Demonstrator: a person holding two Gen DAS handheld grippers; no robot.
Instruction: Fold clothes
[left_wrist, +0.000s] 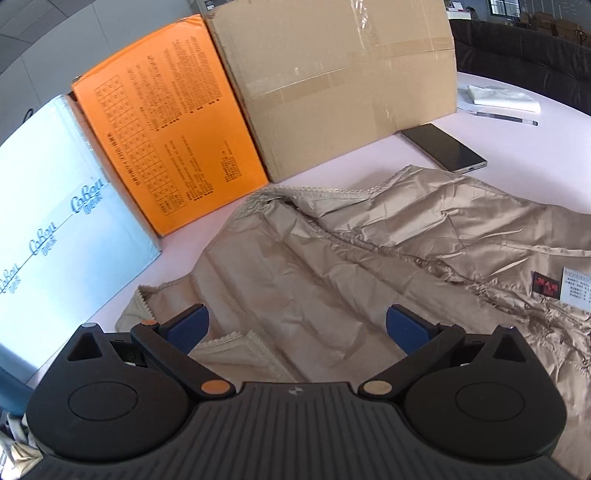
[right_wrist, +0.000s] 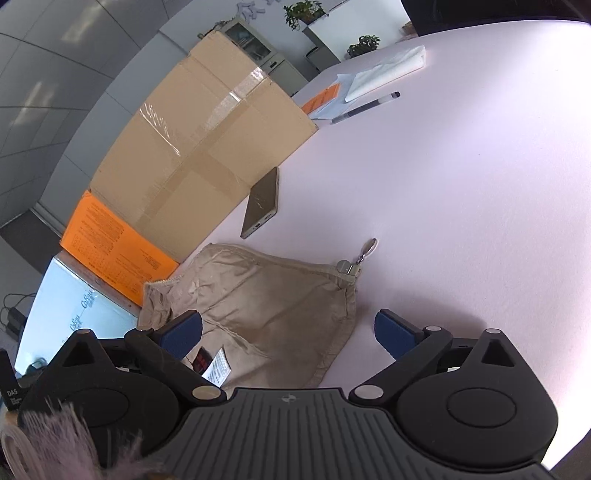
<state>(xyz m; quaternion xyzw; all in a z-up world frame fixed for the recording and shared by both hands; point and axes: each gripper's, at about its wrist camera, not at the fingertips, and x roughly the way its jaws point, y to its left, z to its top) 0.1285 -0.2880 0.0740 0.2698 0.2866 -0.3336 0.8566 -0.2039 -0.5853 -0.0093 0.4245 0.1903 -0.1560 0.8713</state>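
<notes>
A beige quilted garment (left_wrist: 369, 258) with a shiny lining lies spread on the pale table (left_wrist: 332, 170), its labels (left_wrist: 565, 290) showing at the right. In the right wrist view the same garment (right_wrist: 266, 302) ends in a corner with a metal zipper pull (right_wrist: 364, 254). My left gripper (left_wrist: 297, 328) hovers above the garment near its ribbed zipper edge (left_wrist: 255, 350), open, with nothing between its blue pads (left_wrist: 188, 326). My right gripper (right_wrist: 288, 332) stands open wide over the garment's corner; its left pad (right_wrist: 183, 332) is above the fabric and its right pad (right_wrist: 397, 336) above bare table.
A brown cardboard box (left_wrist: 332, 81), an orange box (left_wrist: 166, 140) and a light blue pack (left_wrist: 55, 206) line the table's far side. A phone (left_wrist: 443, 147) lies beside the garment. A pen (right_wrist: 365, 107) and folded white cloth (right_wrist: 388, 72) lie farther off.
</notes>
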